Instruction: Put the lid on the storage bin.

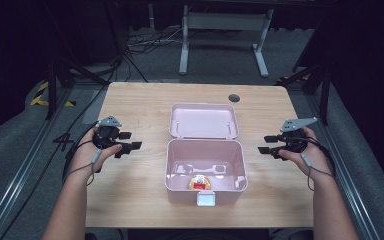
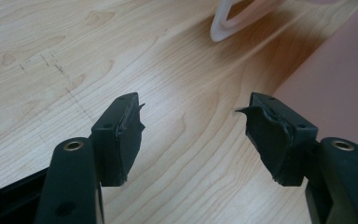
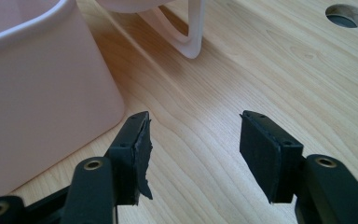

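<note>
High view: a pink box [image 1: 205,172] is seen at the table's [image 1: 145,100] middle, its lid [image 1: 203,120] thrown back flat behind it, the long axis running left to right and the white latch [image 1: 206,199] pointing at the person. A small red-and-yellow item [image 1: 199,182] lies inside. The left gripper [image 1: 130,141] and right gripper [image 1: 270,144] are held either side, well apart from the box, both wide open and empty. Left gripper view: a pink wall [image 2: 340,79] and white handle [image 2: 228,23] are shown beyond spread jaws. Right gripper view: the box wall [image 3: 37,79] stands beside open jaws. The plastic is judged light, stiff and slippery; the lid's rim is best pinched.
</note>
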`<state>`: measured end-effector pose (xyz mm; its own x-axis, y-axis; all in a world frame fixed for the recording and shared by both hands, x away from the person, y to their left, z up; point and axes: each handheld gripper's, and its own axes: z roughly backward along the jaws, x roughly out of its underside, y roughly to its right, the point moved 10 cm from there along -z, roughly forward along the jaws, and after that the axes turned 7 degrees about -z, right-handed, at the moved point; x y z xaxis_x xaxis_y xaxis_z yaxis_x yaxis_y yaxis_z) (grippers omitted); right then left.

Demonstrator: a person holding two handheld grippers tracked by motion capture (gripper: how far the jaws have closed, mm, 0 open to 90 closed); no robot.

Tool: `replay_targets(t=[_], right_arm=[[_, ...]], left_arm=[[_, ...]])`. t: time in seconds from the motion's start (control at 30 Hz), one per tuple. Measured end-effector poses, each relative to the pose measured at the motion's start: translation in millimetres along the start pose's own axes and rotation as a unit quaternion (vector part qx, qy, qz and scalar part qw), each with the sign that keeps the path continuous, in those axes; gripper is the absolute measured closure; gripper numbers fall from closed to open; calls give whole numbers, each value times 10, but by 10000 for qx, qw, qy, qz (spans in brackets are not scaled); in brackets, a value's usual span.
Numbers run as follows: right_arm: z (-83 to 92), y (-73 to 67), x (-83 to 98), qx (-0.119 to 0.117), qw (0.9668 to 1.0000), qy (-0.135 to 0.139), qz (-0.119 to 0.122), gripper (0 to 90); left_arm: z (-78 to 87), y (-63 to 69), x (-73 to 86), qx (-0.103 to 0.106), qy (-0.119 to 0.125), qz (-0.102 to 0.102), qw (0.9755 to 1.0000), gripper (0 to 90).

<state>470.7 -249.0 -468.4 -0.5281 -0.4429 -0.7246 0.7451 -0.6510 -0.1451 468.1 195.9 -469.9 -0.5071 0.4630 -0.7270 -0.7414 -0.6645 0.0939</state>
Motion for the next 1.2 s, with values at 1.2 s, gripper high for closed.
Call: replay_targets(t=[1.2], right_arm=[[17, -85, 60, -5, 9999, 66, -119, 434]], left_arm=[[-422, -105, -1257, 138, 687, -138, 9974, 341]])
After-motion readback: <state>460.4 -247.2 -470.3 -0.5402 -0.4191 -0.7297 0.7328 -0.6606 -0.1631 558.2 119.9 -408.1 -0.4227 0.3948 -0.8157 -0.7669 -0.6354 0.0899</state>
